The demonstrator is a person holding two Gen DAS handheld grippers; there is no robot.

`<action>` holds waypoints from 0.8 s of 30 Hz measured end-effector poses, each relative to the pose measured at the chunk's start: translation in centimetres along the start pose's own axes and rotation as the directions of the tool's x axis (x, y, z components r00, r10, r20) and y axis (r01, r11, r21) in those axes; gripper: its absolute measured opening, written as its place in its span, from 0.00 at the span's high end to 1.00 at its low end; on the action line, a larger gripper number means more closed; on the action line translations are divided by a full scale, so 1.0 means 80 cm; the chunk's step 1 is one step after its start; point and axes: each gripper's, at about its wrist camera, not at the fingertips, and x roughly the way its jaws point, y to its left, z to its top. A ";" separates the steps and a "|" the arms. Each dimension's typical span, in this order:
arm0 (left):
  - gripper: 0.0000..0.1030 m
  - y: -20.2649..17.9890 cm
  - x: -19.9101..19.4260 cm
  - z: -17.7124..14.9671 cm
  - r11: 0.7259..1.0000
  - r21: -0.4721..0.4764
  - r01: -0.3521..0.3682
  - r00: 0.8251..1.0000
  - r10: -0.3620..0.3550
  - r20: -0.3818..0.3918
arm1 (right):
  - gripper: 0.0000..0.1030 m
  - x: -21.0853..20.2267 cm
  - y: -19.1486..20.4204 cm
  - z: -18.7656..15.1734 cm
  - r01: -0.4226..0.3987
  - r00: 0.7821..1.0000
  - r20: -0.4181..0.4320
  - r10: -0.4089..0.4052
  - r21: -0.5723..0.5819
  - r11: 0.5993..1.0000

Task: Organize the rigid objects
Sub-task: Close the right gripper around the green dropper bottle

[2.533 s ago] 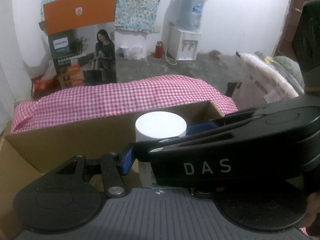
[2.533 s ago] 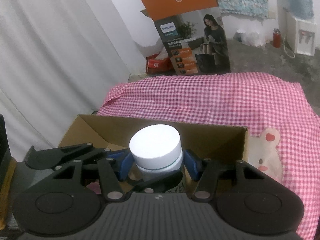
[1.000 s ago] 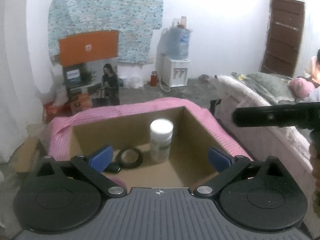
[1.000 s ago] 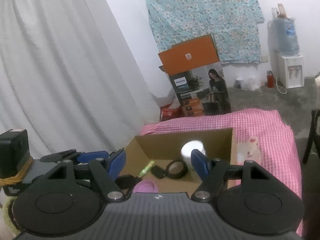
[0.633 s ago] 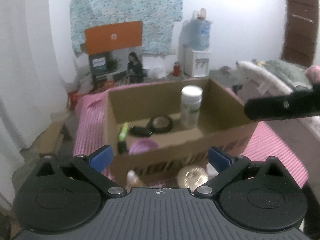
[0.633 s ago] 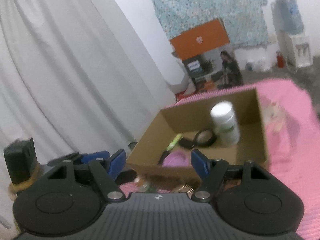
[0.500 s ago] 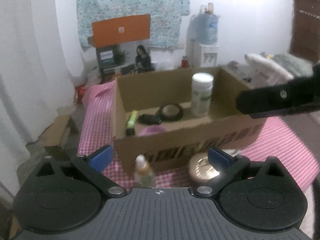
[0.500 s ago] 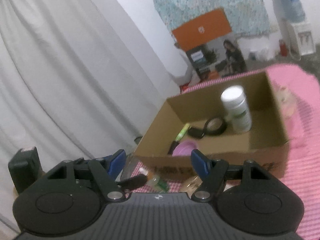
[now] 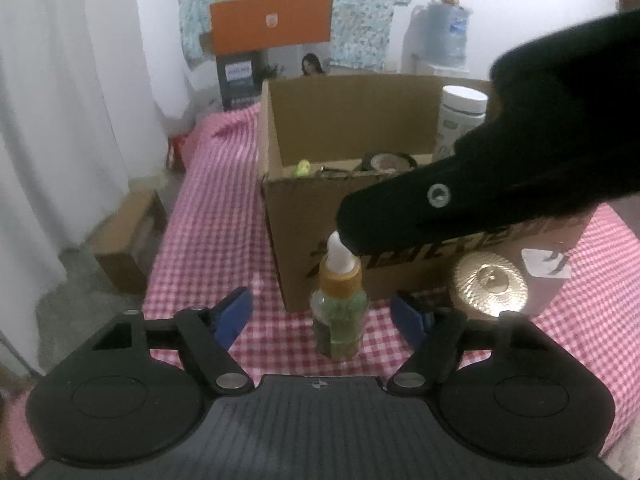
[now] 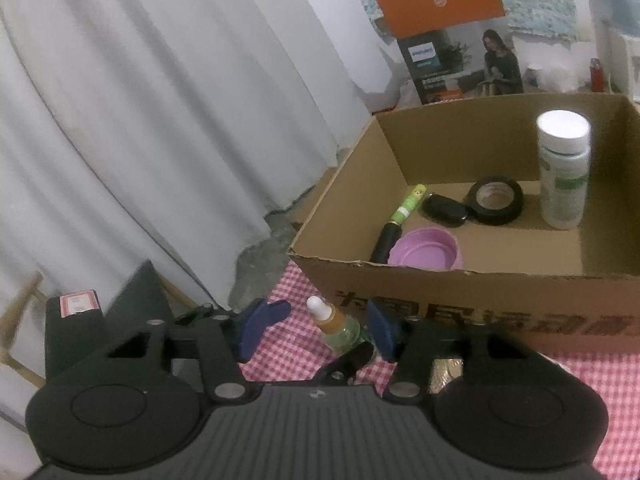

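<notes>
Room: white curtain on your left, a printed orange-topped carton and a water dispenser at the back; a pink checked cloth covers the counter.

Left tool: spread wide and empty, its blue pads either side of the dropper bottle, neither pad touching it as far as you can see.

Dropper bottle: upright on the cloth just in front of the cardboard box, long axis vertical, white tip up, orange collar, greenish glass. It sits straight ahead of your left tool, between the pads.

Right tool: also wide and empty. In its own view the same bottle shows between its pads, leaning only by lens distortion, you would judge. In the left view its black body crosses above the bottle's tip.

Deciding relation: both tools bracket the one bottle; you cannot tell for certain which is nearer, though the left looks level with the glass body and the right higher, by the cap.

Box contents: green pen, black fob, tape roll, purple lid, white-capped jar.

Still outside, right: gold round lid, pale box.
</notes>
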 end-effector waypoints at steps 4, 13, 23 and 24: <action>0.33 0.006 0.009 -0.005 1.000 -0.007 0.024 1.000 -0.025 -0.008 | 0.55 0.024 0.005 0.001 0.016 0.999 -0.029 -0.016 -0.013 1.000; 0.44 -0.001 0.017 -0.016 0.997 0.050 0.064 0.998 -0.065 0.018 | 0.61 0.053 0.006 0.000 0.023 0.998 -0.065 -0.025 -0.031 0.999; 0.60 -0.012 0.026 -0.024 0.994 0.095 0.050 0.998 -0.054 0.039 | 0.64 0.064 0.007 0.001 0.018 0.996 -0.084 -0.021 -0.039 0.999; 0.62 -0.012 0.025 -0.025 0.994 0.095 0.056 0.997 -0.060 0.040 | 0.66 0.065 0.008 0.001 0.021 0.996 -0.085 -0.024 -0.043 0.999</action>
